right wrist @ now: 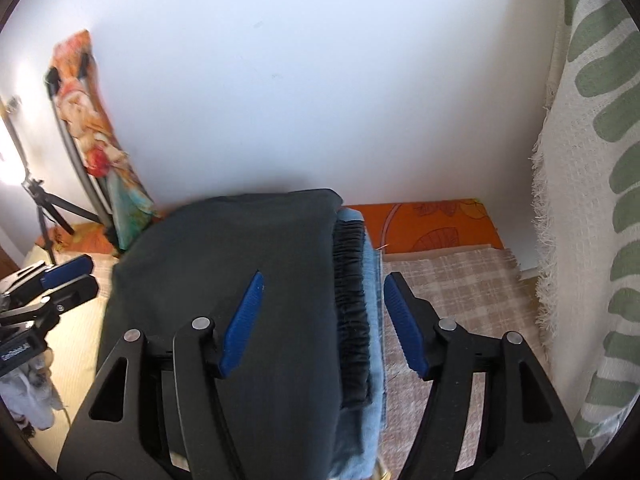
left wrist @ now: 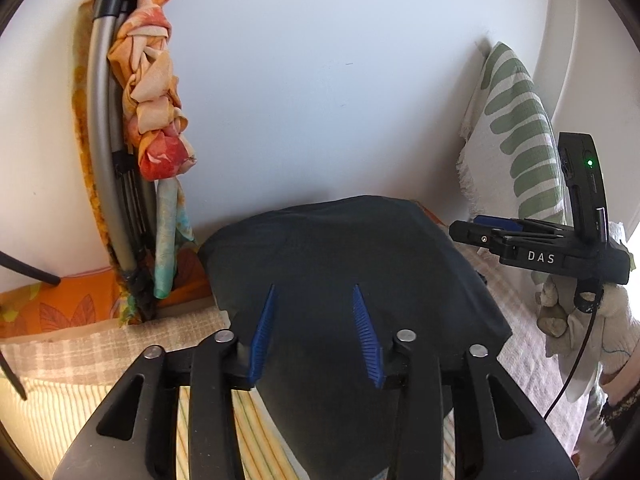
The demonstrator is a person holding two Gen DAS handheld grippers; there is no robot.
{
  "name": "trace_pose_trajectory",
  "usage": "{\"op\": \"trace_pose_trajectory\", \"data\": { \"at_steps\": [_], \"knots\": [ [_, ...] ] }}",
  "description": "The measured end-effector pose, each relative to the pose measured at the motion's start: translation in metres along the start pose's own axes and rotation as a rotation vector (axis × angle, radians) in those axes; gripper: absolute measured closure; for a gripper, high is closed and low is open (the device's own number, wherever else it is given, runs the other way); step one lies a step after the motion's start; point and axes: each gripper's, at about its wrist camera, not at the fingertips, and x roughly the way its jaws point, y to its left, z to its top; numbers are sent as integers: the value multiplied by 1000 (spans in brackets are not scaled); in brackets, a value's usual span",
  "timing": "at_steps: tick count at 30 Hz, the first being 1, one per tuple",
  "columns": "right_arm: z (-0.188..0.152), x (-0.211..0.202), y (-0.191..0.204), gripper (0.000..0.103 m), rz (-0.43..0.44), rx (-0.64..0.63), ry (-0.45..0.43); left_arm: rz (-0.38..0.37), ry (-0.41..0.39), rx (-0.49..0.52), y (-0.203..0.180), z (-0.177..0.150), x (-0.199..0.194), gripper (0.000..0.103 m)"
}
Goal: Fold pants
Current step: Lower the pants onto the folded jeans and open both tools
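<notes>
Currently:
Surface: checked cloth [right wrist: 452,280], dark pants [right wrist: 224,280] folded at centre.
Wall: white [left wrist: 320,80], upper frame.
Left gripper [left wrist: 316,334]: wide, empty.
Right gripper [right wrist: 324,324]: wide, empty.

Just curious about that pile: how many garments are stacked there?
2 that I can see: dark folded pants on top, and a light blue garment beneath, peeking out along the right edge. More could be hidden underneath.

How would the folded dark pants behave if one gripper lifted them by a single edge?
The dark pants look soft and would probably droop and unfold. Their gathered waistband seems bulkier, so that end may hang lower. They lie on light blue fabric, which might drag along.
</notes>
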Motion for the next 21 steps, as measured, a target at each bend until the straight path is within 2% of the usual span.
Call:
{"op": "trace_pose_trajectory", "data": {
  "at_steps": [11,21],
  "knots": [
    [-14,-61,5,33,-13,7,-47,6,-63,27,-20,-6,-63,50],
    [-18,-141,42,26,-7,-14,-139,10,-150,71,-37,-14,-141,39]
  ]
}}
